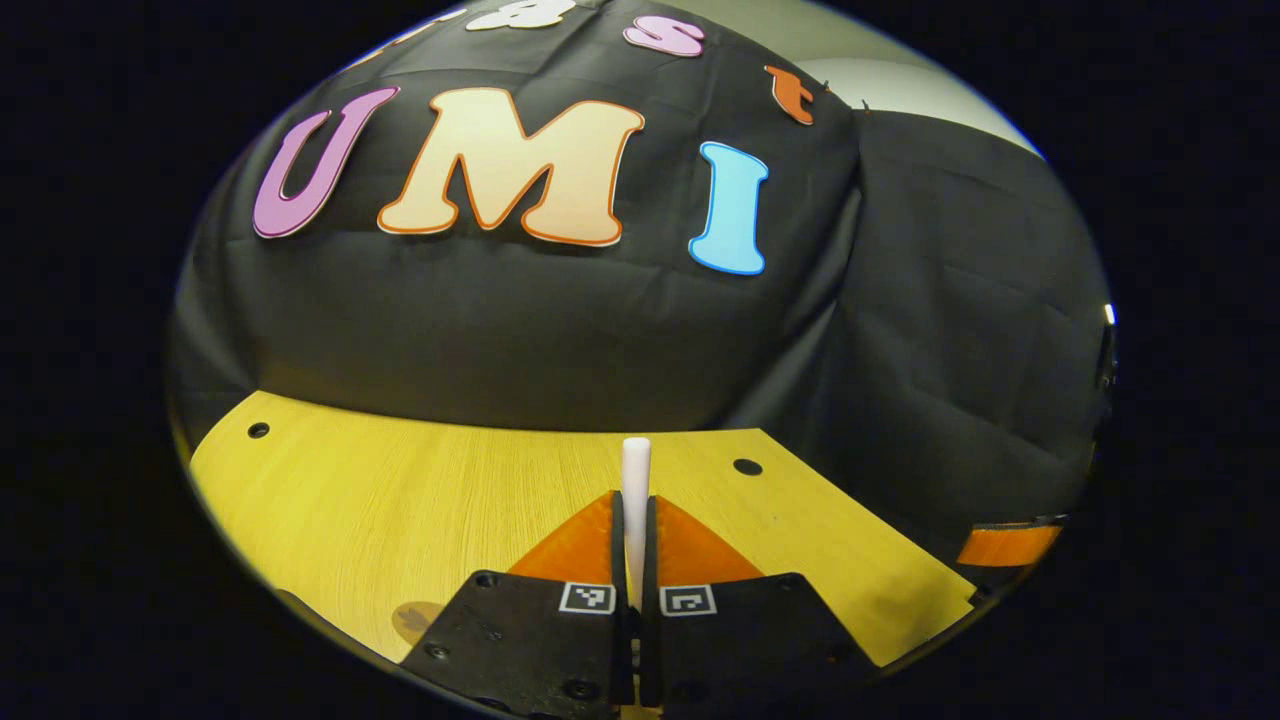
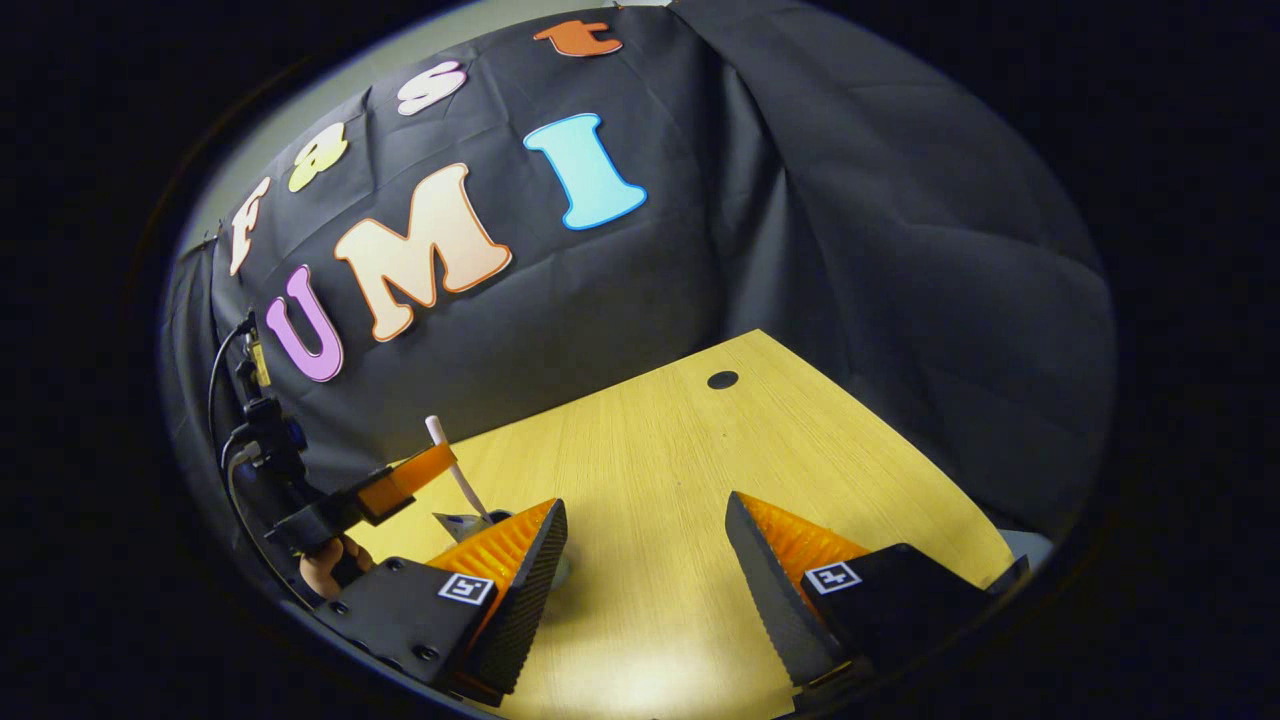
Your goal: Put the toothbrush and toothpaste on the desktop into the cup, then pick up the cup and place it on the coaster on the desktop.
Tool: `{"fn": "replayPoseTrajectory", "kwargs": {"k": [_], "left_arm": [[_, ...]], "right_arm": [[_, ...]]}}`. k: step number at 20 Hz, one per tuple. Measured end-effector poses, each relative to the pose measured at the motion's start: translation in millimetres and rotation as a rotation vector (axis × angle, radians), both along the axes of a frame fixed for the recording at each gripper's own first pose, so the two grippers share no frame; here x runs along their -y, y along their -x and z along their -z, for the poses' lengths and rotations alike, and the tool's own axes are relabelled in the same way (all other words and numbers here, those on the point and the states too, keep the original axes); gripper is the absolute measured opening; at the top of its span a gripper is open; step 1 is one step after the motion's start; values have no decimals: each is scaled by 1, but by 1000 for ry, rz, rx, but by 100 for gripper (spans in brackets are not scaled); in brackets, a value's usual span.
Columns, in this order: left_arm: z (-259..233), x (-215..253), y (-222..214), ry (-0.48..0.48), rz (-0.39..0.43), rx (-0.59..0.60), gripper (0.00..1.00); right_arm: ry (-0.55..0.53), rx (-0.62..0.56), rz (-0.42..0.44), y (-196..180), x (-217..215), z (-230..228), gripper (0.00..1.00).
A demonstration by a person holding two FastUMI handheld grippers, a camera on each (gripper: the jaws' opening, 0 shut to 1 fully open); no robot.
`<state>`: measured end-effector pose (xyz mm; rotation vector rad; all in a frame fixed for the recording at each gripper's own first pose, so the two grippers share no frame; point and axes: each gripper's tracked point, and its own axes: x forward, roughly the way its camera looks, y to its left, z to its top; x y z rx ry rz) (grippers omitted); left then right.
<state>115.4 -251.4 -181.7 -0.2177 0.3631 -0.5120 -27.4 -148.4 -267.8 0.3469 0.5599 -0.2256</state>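
Left gripper [image 1: 636, 520] jaws clamped on the white toothbrush [image 1: 636, 475], handle poking up over the desktop [image 1: 400, 500], brush end hidden; right gripper [image 2: 645, 540] jaws wide, holding nothing; toothpaste [image 2: 460, 523] mostly hidden behind its finger; cup rim hard to make out.

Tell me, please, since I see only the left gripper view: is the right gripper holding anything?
Observer: No. The right gripper is open, its orange ribbed fingers wide apart above the pale wooden desktop.
Operator: Thank you. And how does the thing I am holding sit from there?
Observer: The slim white toothbrush handle leans in the left gripper, upper end toward the black cloth wall.
Operator: Is anything beneath it?
Observer: A small grey-white tip shows just below, partly hidden; I cannot tell what it is.
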Motion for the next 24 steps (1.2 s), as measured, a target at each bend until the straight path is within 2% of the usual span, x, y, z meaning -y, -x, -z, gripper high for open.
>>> {"fn": "replayPoseTrajectory", "kwargs": {"k": [3, 4, 5, 6, 7, 8, 9, 10, 11, 13, 14, 15, 16, 20, 24], "left_arm": [[5, -2, 17, 0, 3, -25, 4], [10, -2, 22, -5, 6, -38, 4], [11, -5, 27, -7, 4, -45, 4], [9, -5, 32, 2, 5, -54, 11], [9, -6, 37, 5, 5, -67, 20], [9, -11, 41, -3, -9, -70, 44], [7, -19, 43, -18, -33, -64, 67], [4, -28, 45, -31, -60, -52, 87], [-1, -38, 48, -43, -88, -36, 91], [-10, -62, 54, -71, -146, -8, 94], [-14, -75, 57, -81, -180, 2, 95], [-19, -90, 61, -83, -211, 13, 95], [-21, -102, 67, -86, -239, 15, 95], [-24, -160, 83, -107, -307, 13, 95], [-21, -222, 86, -159, -355, 18, 95]], "right_arm": [[-10, -2, -22, -3, -7, -1, 97], [-11, -5, -31, -4, -10, -1, 90], [-15, -10, -41, -5, -13, -2, 90], [-24, -19, -52, -5, -17, 0, 97], [-32, -36, -64, -6, -21, 1, 97], [-46, -58, -81, -5, -27, 4, 94], [-61, -83, -101, -6, -33, 6, 99], [-80, -106, -124, -7, -40, 8, 99], [-97, -130, -149, -8, -47, 9, 94], [-149, -191, -206, -10, -64, 13, 99], [-193, -230, -239, -8, -75, 13, 99], [-227, -271, -260, -10, -86, 14, 94], [-250, -311, -275, -8, -94, 17, 99], [-280, -482, -338, -6, -134, 35, 99], [-237, -594, -370, -8, -161, 63, 99]]}}
